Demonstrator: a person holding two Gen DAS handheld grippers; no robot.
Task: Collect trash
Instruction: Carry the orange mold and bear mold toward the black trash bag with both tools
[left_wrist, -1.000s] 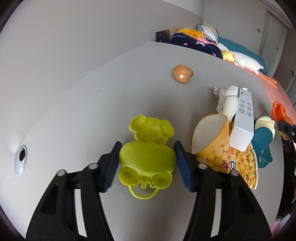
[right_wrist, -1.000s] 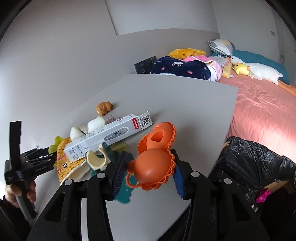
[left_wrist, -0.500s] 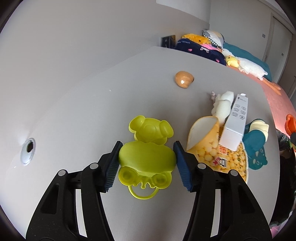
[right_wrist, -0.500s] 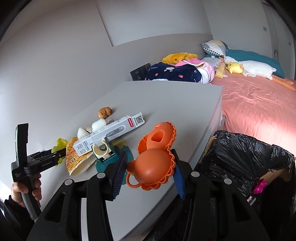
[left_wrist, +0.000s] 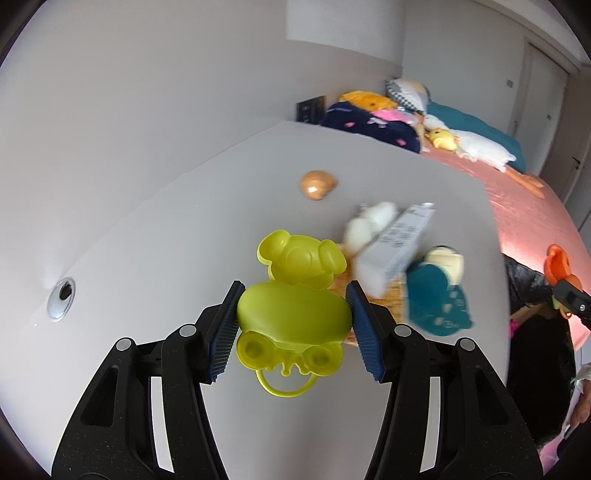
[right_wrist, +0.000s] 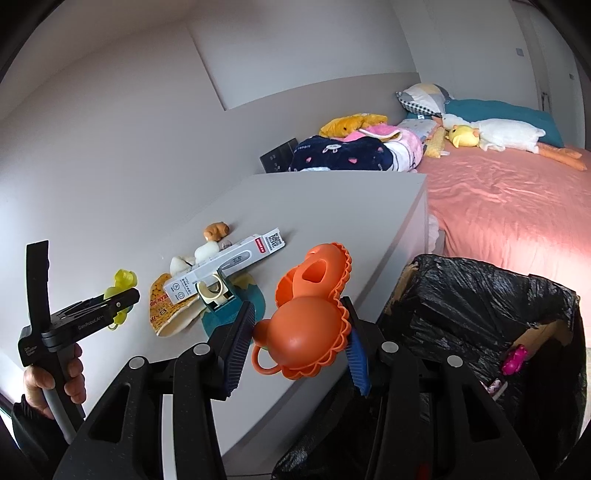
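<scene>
My left gripper (left_wrist: 293, 325) is shut on a yellow-green bear-shaped plastic case (left_wrist: 293, 314), held above the grey table (left_wrist: 166, 229). My right gripper (right_wrist: 299, 338) is shut on an orange scalloped plastic case (right_wrist: 306, 332), held over the table's right edge, beside a bin lined with a black bag (right_wrist: 480, 314). A pink item (right_wrist: 513, 358) lies inside the bin. The left gripper also shows in the right wrist view (right_wrist: 122, 299), still holding the yellow case (right_wrist: 123, 282).
On the table lie a white carton (right_wrist: 225, 267), a yellow snack packet (right_wrist: 166, 306), a teal case (left_wrist: 436, 299), white lumps (left_wrist: 369, 225) and a brown toy (left_wrist: 317, 181). A cable hole (left_wrist: 61, 297) is at the left. A pink bed (right_wrist: 517, 206) stands beyond.
My right gripper has carried the orange case off the table edge toward the bin. My left gripper has lifted and drawn back with the yellow-green case.
</scene>
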